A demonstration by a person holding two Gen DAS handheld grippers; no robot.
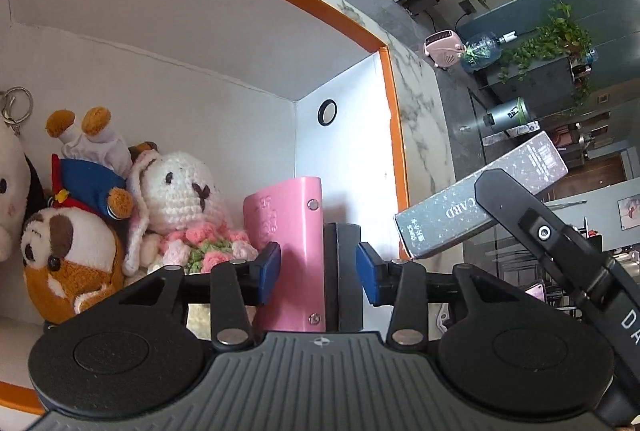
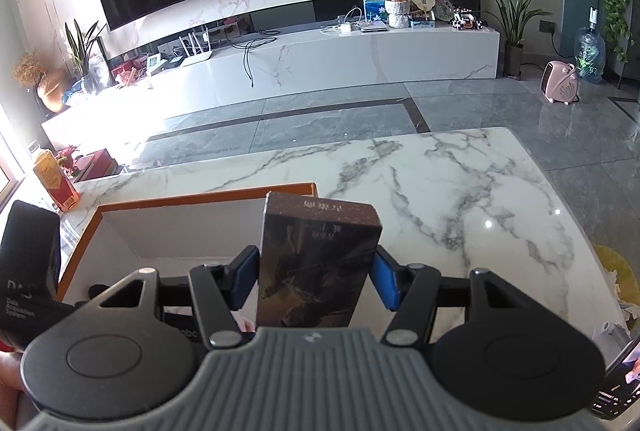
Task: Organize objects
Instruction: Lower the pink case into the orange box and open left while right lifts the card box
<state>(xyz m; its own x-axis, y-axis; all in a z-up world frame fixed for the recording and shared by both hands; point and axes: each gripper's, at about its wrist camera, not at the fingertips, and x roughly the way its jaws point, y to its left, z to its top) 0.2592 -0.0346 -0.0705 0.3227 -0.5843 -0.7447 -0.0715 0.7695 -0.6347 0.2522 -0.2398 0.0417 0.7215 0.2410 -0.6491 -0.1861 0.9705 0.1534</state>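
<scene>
The left gripper [image 1: 318, 268] is standing open around the pink case [image 1: 294, 251], low centre inside the orange-rimmed box [image 1: 394, 135]. The right gripper [image 2: 316, 281] is gripping the dark card box [image 2: 316, 263] at lower centre, likely needing placement beside it next.

Glossy veined marble table [image 2: 460, 191]; matt white cardboard box [image 1: 160, 31] with orange rim; smooth pink plastic case [image 1: 296, 239]; crocheted yarn rabbit [image 1: 180, 191]; speckled card box [image 1: 460, 207]

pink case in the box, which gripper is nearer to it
Left. The left gripper has the pink case between its open pads; the right gripper grips a card box above the box's edge.
</scene>
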